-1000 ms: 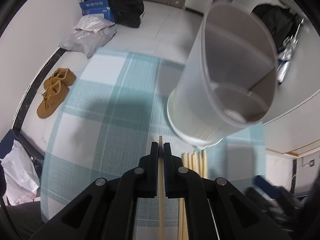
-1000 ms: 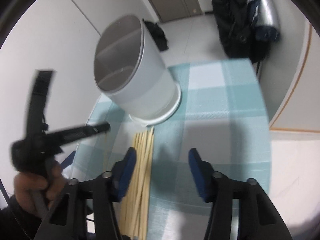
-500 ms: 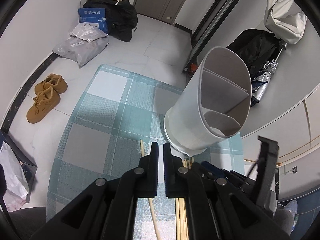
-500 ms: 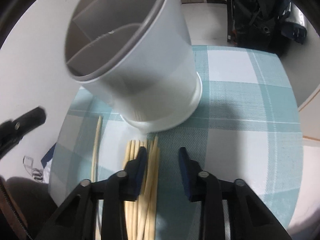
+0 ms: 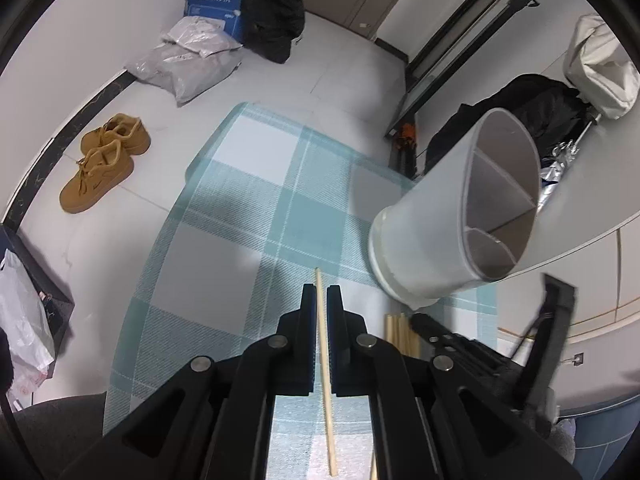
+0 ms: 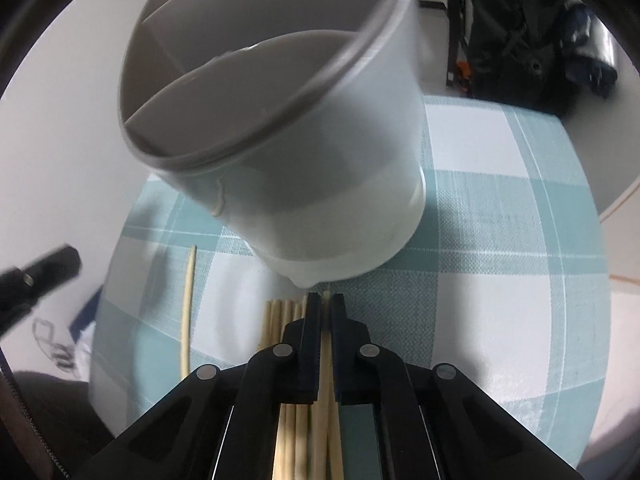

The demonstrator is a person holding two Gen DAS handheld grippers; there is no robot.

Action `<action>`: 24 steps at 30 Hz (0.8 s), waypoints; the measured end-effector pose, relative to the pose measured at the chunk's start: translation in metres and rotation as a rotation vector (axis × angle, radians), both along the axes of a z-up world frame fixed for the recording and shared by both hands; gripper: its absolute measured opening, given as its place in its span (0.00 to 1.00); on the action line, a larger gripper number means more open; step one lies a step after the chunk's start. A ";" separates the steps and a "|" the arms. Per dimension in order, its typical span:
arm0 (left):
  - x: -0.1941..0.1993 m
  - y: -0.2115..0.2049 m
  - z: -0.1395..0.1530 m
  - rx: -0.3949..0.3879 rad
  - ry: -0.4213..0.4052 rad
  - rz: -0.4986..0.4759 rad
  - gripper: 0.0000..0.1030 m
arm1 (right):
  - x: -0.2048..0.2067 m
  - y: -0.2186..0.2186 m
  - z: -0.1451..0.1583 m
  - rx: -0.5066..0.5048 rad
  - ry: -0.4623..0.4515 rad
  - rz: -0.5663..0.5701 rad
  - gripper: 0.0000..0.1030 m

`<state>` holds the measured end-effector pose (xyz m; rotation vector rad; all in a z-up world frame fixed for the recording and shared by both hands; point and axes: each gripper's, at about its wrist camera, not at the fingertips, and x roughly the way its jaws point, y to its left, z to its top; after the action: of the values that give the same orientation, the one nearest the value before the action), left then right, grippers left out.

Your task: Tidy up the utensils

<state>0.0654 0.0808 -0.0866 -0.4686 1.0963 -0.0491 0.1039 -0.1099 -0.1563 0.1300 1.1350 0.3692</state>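
A white divided utensil holder point(image 5: 452, 220) stands on the teal checked tablecloth point(image 5: 256, 216); it fills the right wrist view point(image 6: 288, 160). My left gripper point(image 5: 321, 294) has its fingers nearly together above a single wooden chopstick point(image 5: 325, 368) that lies on the cloth; I cannot tell whether it grips it. That chopstick also shows at the left of the right wrist view point(image 6: 186, 312). My right gripper point(image 6: 325, 304) is shut on a chopstick point(image 6: 327, 392) in the bundle of several chopsticks point(image 6: 288, 400) at the holder's base.
The table is small and round; its edge drops to the floor at the left point(image 5: 160, 240). On the floor lie brown shoes point(image 5: 102, 162), grey bags point(image 5: 188, 60) and a black bag point(image 5: 272, 24). Dark coats point(image 6: 528, 32) hang beyond the table.
My right gripper moved in toward the holder's base and closed from wide open onto a chopstick in the bundle. My left gripper drew back from the holder, and the single chopstick now lies on the cloth.
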 end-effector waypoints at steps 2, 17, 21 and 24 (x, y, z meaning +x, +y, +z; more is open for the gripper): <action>0.000 -0.001 -0.002 0.014 0.010 -0.001 0.01 | -0.003 -0.007 0.002 0.022 -0.007 -0.012 0.03; 0.001 -0.012 -0.031 0.074 0.149 -0.063 0.41 | -0.016 -0.089 0.052 0.311 -0.134 -0.114 0.04; 0.005 -0.027 -0.032 0.184 0.138 -0.088 0.43 | -0.018 -0.095 0.060 0.372 -0.159 -0.151 0.04; 0.011 -0.032 -0.035 0.258 0.139 -0.065 0.43 | -0.016 -0.106 0.057 0.423 -0.140 -0.183 0.04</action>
<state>0.0764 0.0485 -0.1220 -0.2069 1.2351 0.0686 0.0883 -0.2161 -0.0989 0.5677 0.8858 0.4442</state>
